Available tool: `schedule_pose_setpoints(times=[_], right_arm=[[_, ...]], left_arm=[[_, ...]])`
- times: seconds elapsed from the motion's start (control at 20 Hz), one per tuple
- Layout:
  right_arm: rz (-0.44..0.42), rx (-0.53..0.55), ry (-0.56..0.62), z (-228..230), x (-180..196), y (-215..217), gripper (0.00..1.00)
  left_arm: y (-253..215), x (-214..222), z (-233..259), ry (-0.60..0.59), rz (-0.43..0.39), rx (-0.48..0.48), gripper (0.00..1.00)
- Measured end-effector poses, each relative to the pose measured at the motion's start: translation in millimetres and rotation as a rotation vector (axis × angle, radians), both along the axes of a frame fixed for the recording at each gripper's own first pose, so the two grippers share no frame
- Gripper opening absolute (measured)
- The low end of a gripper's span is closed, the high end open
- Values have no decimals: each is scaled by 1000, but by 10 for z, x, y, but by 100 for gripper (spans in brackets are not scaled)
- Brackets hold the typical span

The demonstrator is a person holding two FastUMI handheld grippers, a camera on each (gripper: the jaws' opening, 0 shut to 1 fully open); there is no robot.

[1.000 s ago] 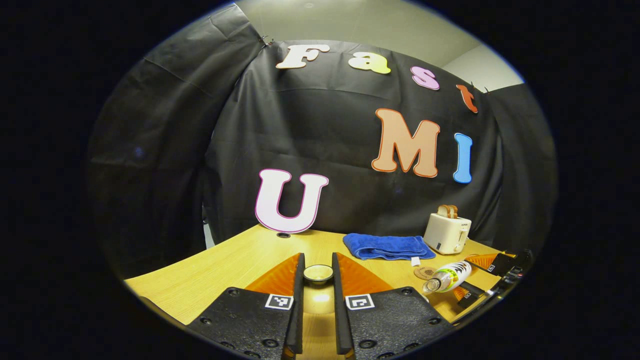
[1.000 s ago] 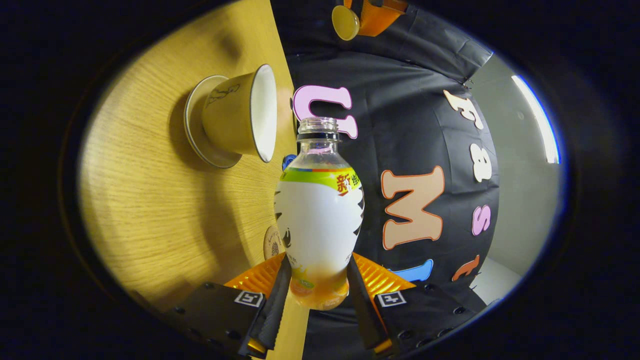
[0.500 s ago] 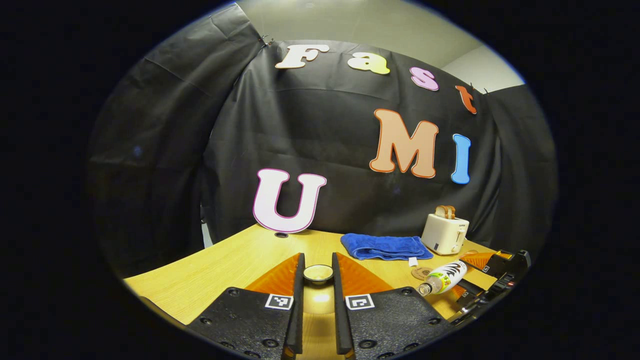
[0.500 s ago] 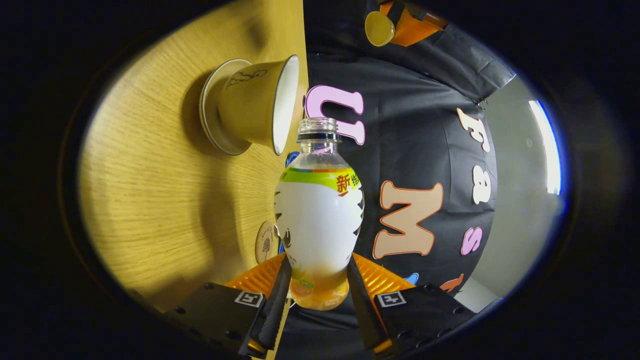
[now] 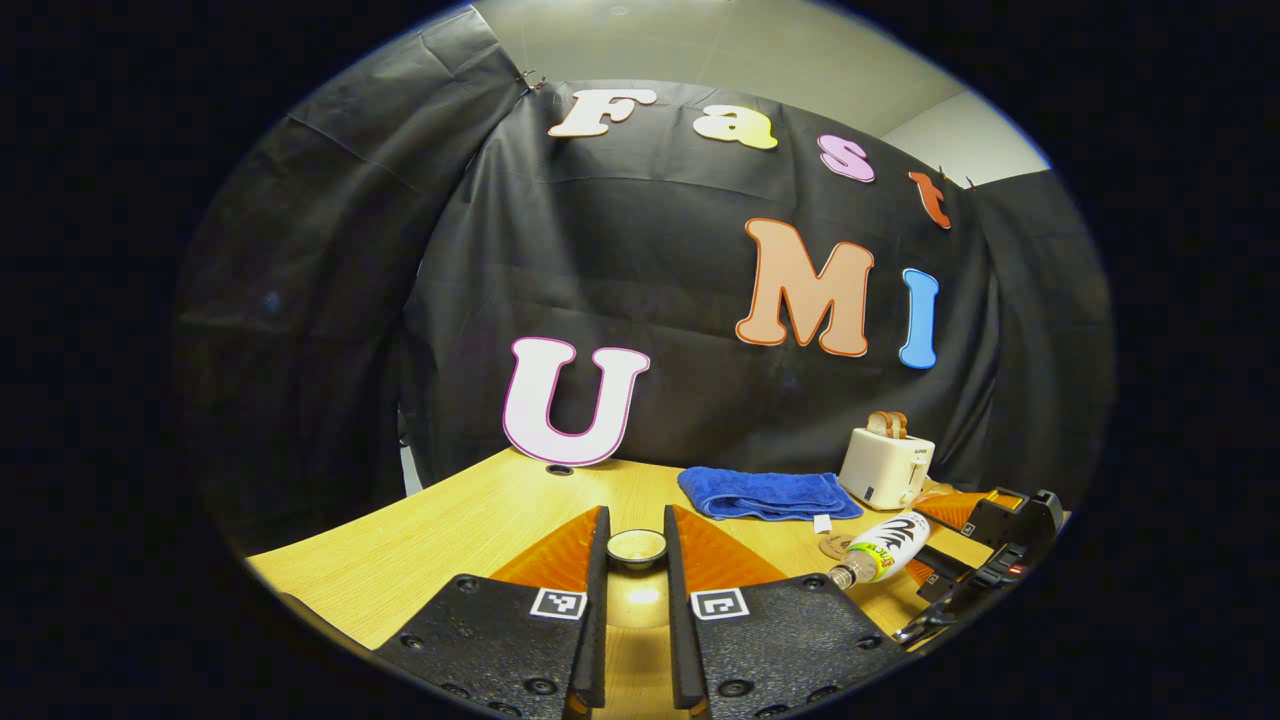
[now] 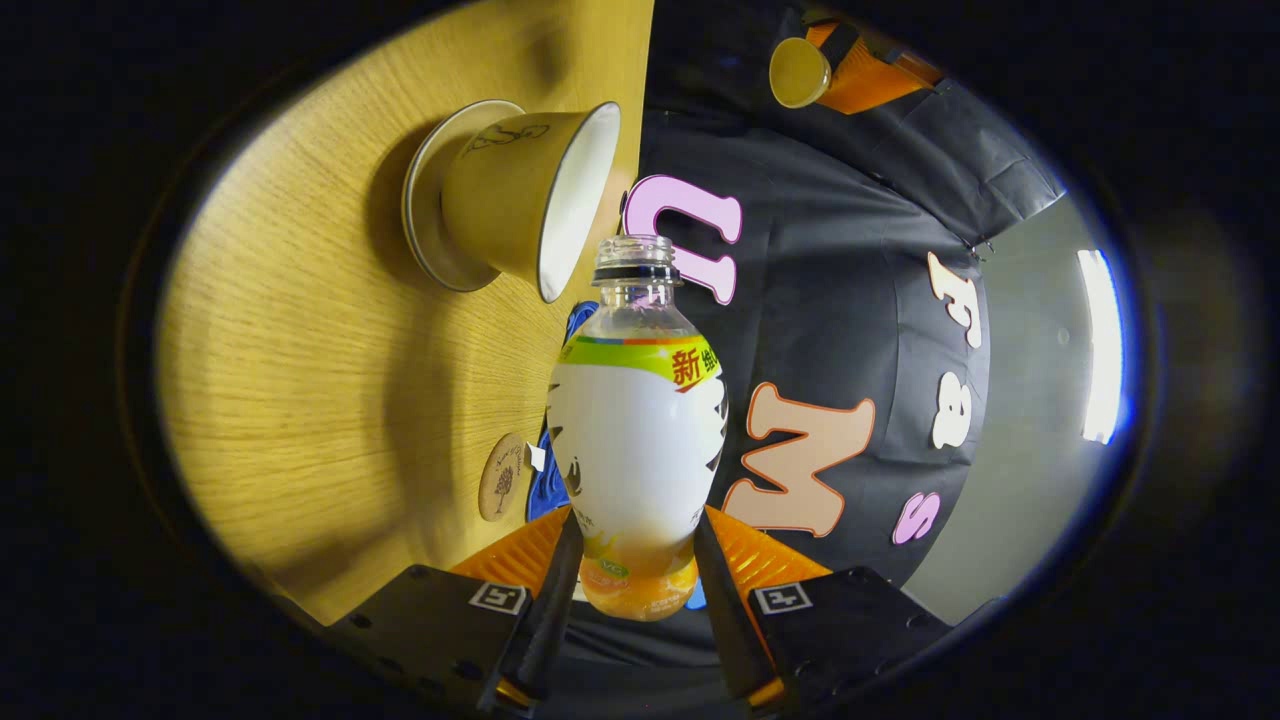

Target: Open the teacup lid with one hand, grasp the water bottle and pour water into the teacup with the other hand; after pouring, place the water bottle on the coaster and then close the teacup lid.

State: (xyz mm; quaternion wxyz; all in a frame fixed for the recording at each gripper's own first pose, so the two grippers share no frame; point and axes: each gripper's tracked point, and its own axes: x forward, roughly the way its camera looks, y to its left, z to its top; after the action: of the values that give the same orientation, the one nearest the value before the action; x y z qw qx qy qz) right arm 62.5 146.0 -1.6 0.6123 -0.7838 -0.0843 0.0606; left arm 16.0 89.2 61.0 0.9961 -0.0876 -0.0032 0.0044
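**Inspector:** Bottle (image 6: pixel 638 420) position relative to teacup (image 6: pixel 510 195)?

**Assistant:** Right gripper (image 6: pixel 630 590) clamps its 2 fingers on the bottle's lower body. Long axis runs tipped near level, open neck just beside the teacup's rim, not over it. Teacup sits on its saucer on the bench (image 6: pixel 300 400), coaster (image 6: pixel 503 476) nearer the bottle's base.

**Inspector:** Lid?

**Assistant:** Left gripper (image 5: pixel 636 560), held well apart, pinches the lid (image 5: pixel 636 546) by its knob.

**Inspector:** Materials?

**Assistant:** Clear smooth plastic, glossy sleeve; glazed ceramic cup, flared; wood-grain bench.
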Motion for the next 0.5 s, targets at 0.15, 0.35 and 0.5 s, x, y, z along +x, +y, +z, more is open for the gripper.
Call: schedule_pose_setpoints(times=[0.15, 0.35, 0.5], right_arm=[[9, -33, -9, 50, 34, -14, 66], [27, -89, -26, 121, 36, 29, 66], [41, -128, -36, 160, 37, 67, 67]], left_arm=[[-9, -1, 6, -2, -3, 0, 22], [-17, -6, 3, -1, -7, -2, 23], [-34, -9, 8, -1, -13, -12, 23]])
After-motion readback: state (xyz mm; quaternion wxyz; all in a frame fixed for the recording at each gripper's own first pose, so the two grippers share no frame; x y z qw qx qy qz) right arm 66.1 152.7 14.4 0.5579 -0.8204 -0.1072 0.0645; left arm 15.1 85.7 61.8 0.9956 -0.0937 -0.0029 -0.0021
